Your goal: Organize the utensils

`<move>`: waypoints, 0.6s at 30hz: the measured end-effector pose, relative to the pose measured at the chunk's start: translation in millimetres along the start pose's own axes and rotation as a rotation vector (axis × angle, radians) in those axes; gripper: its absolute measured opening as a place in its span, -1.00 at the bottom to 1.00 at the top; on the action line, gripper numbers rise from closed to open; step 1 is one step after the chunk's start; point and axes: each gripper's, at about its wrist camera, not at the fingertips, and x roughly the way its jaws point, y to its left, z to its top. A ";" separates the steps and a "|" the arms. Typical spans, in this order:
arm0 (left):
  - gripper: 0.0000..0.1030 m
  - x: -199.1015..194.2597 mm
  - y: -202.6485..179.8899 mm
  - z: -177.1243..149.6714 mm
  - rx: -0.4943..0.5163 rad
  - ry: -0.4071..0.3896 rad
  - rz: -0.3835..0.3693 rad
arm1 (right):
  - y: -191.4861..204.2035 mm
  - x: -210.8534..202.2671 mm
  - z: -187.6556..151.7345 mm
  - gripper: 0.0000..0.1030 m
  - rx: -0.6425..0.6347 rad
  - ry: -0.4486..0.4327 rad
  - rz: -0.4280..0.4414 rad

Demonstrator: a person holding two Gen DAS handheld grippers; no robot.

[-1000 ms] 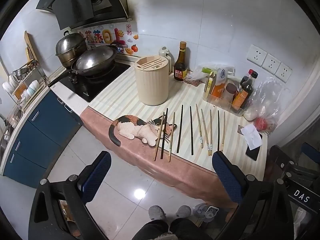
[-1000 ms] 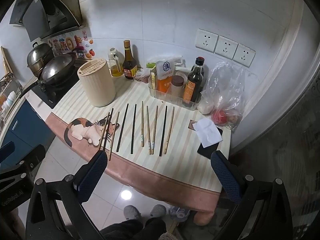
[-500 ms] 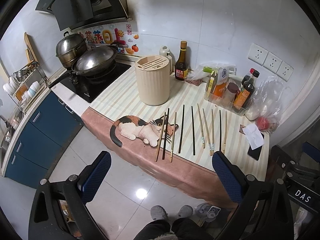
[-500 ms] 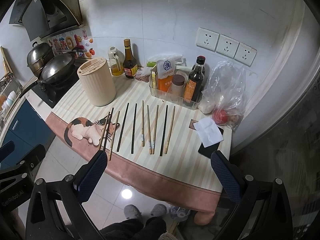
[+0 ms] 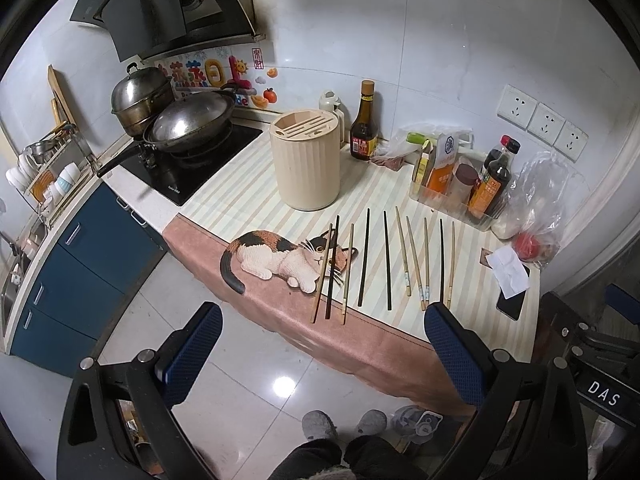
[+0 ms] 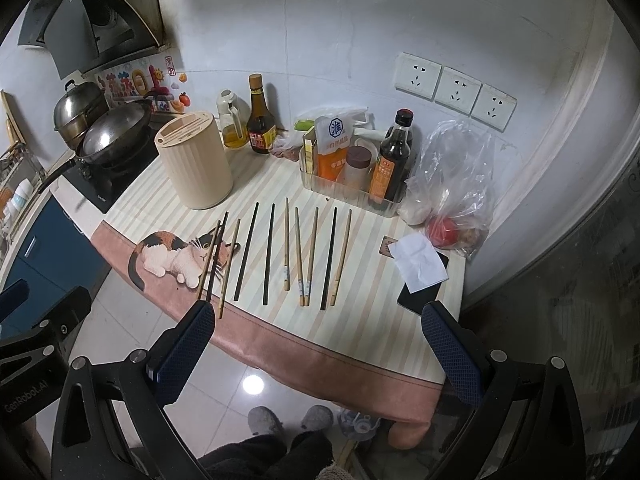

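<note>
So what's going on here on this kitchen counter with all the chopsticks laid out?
A person stands at the counter holding a gripper in each hand. The left gripper and right gripper are both open, empty, and hover short of the counter's near edge. Ten chopsticks, some dark and some pale, lie side by side on the striped cloth. The beige slotted holder behind them holds none in view, so sorting has not begun.

I'm in a home kitchen: a range hood point(image 5: 168, 4) hangs at upper left above a wok point(image 5: 188, 124) and steel pot point(image 5: 138, 98) on a black cooktop point(image 5: 188, 172), sauce bottles point(image 5: 494, 178) line the tiled wall point(image 5: 400, 40), and blue cabinets point(image 5: 72, 256) sit at left.
</note>
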 end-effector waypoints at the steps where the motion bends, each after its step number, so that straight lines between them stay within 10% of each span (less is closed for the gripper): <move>1: 1.00 -0.2 1.8 -0.1 -0.001 0.000 0.000 | 1.3 -0.2 0.1 1.00 0.000 0.000 0.000; 18: 1.00 0.4 -3.3 0.4 0.003 0.001 0.005 | 2.0 1.4 0.2 1.00 -0.001 0.003 0.000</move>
